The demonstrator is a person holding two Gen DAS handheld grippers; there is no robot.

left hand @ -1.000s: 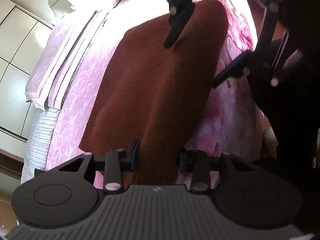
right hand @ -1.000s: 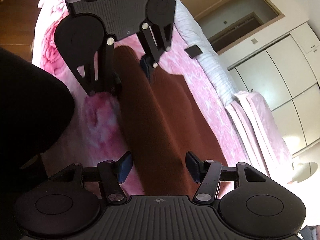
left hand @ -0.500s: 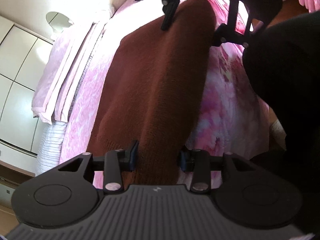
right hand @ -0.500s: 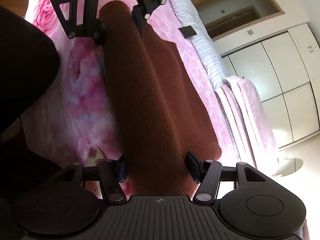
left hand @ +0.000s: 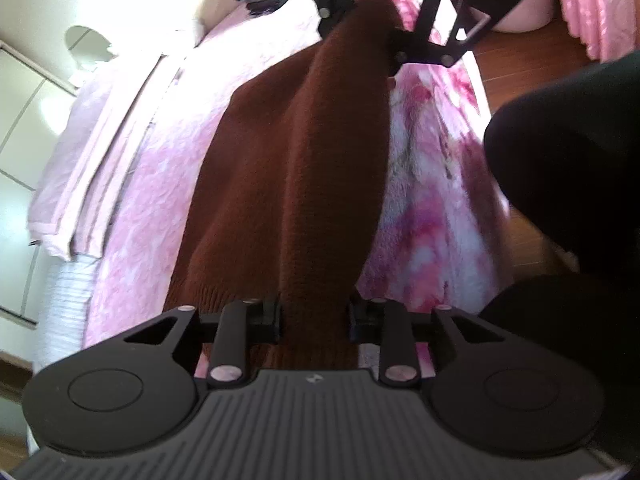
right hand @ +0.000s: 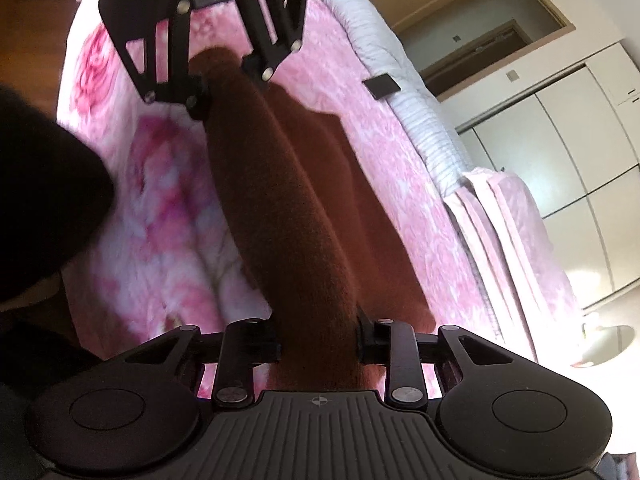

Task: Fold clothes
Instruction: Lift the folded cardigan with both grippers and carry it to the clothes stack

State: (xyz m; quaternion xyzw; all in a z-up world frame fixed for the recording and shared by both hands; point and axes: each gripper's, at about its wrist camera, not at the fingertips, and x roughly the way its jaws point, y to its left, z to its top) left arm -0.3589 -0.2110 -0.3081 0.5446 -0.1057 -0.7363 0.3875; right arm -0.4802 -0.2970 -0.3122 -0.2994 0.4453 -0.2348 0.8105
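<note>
Sweater [left hand: 296, 168], rust-brown knit, stretched above pink bed [left hand: 424, 216]; left gripper [left hand: 314, 316] and right gripper [right hand: 318, 338] each clamp one end.

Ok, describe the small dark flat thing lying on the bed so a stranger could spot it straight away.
Start from the big bed with the pink floral cover; along its far side runs a white ribbed quilt. The small dark rectangle lies flat at that quilt's edge, clear of the brown sweater. It is the only black, hard-edged thing among soft pink and white bedding.
</note>
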